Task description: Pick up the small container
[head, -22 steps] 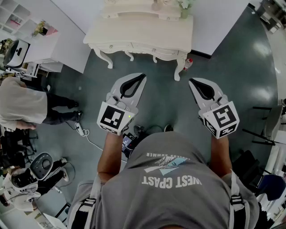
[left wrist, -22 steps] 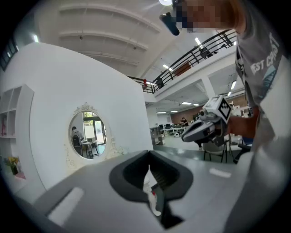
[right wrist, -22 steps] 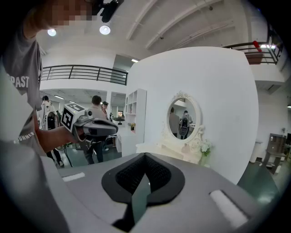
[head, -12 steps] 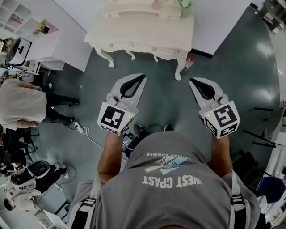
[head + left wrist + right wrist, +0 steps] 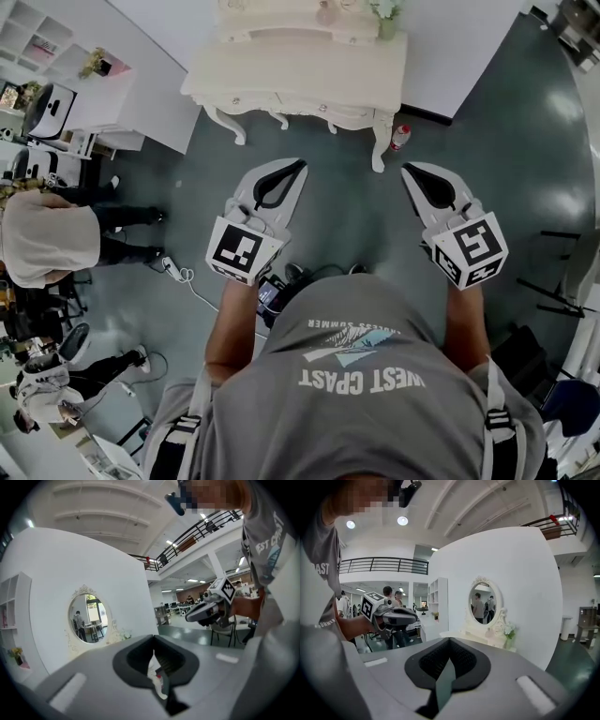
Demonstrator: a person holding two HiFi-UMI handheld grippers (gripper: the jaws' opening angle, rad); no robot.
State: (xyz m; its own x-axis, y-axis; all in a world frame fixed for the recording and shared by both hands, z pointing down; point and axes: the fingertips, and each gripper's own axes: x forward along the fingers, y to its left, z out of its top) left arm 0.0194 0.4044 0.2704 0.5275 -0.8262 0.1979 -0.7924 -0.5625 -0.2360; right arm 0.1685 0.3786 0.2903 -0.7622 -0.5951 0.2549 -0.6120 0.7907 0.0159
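Note:
In the head view my left gripper (image 5: 300, 165) and right gripper (image 5: 406, 172) are held side by side over the dark floor, both pointing at a cream dressing table (image 5: 281, 77). Both are shut, with nothing in their jaws. A few small items (image 5: 327, 12) and a flower pot (image 5: 385, 16) stand on the table's back shelf, too small to identify. A small white bottle with a red cap (image 5: 399, 137) stands on the floor by the table's right leg. In the left gripper view the left gripper (image 5: 153, 638) is shut, and the right gripper (image 5: 188, 618) hangs beside it. The right gripper (image 5: 450, 640) is shut in its own view.
The table stands against a white wall with an oval mirror (image 5: 483, 603). A white shelf unit (image 5: 56, 98) is at the left. A bystander (image 5: 52, 239) stands at the far left beside chairs and a cable (image 5: 183, 279) on the floor. Dark chairs (image 5: 562, 272) stand at the right.
Both grippers keep their pose and stay shut. The whole view has slid slightly down and right. The bystander at the left has moved a little.

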